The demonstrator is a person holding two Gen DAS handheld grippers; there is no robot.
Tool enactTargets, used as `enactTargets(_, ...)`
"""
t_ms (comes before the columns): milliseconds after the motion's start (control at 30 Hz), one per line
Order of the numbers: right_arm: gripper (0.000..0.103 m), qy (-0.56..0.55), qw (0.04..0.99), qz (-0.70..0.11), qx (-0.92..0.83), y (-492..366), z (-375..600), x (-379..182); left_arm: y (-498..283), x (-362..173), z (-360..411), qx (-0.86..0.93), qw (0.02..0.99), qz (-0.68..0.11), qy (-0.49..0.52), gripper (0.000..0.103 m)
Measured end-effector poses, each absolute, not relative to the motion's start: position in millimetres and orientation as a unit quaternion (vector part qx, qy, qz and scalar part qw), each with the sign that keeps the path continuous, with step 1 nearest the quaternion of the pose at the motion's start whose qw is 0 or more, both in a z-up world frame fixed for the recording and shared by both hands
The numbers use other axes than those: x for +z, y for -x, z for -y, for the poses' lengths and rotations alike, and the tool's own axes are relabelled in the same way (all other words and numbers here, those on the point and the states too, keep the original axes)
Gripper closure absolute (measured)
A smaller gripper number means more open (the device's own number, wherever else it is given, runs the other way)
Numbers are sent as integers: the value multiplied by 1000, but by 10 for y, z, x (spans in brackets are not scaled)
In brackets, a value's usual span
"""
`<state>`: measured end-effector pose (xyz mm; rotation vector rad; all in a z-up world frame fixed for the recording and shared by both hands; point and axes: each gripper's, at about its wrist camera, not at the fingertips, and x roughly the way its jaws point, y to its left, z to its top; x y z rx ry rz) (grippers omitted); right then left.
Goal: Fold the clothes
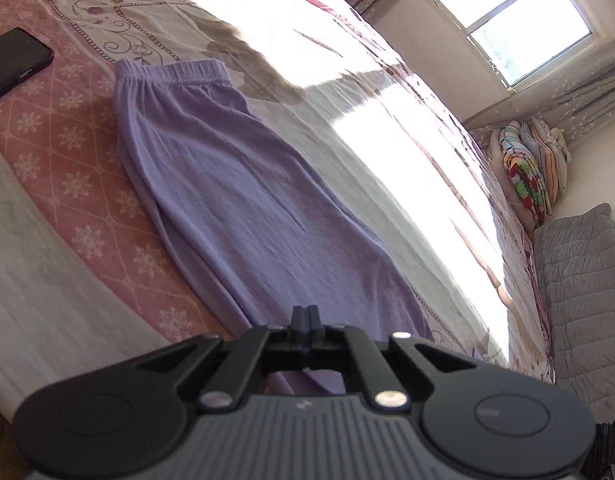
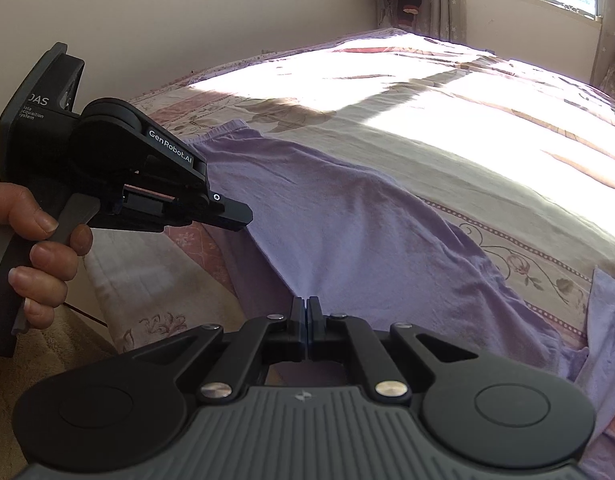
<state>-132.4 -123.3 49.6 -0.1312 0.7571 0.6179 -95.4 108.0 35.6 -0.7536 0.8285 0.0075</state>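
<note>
Lilac trousers [image 1: 235, 184] on bedspread [image 1: 67, 184], phone [image 1: 11, 64] beside; both hand-held grippers [image 1: 306, 314] [image 2: 306, 306] clenched empty.

Left gripper [image 2: 243, 216] held up off to the left in the right wrist view, tilted downward, jaws closed with nothing between them; left hand [image 2: 35, 248] wrapped round its handle, fingers [image 2: 47, 258] curled on the trigger. Right gripper [image 2: 306, 304] angled downward, jaws pressed together, empty.
</note>
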Motion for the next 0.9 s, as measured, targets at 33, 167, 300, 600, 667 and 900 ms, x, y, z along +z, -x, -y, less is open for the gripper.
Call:
enactTargets(33,102,65,879,-365,299,1330,1222,489,960,380,-1092,5,852,-388,352,103)
enactTargets(167,102,67,877,-365,306,1352,1203,491,988,419,-1146,4,857,-386,343,103)
enactTargets(300,102,53,883,-357,300,1341,1255,534,944,325,-1120,-25,825,-412,386,99)
enactTargets(600,102,27,888,-347,300,1307,1304,634,945,169,-1004,-27,789,-438,430,65)
enactTargets(667,102,26,888,-346,303,1312,1302,640,939,160,-1005,-14,792,-429,434,66)
enactTargets(900,102,22,886,-348,306,1320,1322,637,970,135,-1104,45,806,-396,437,102)
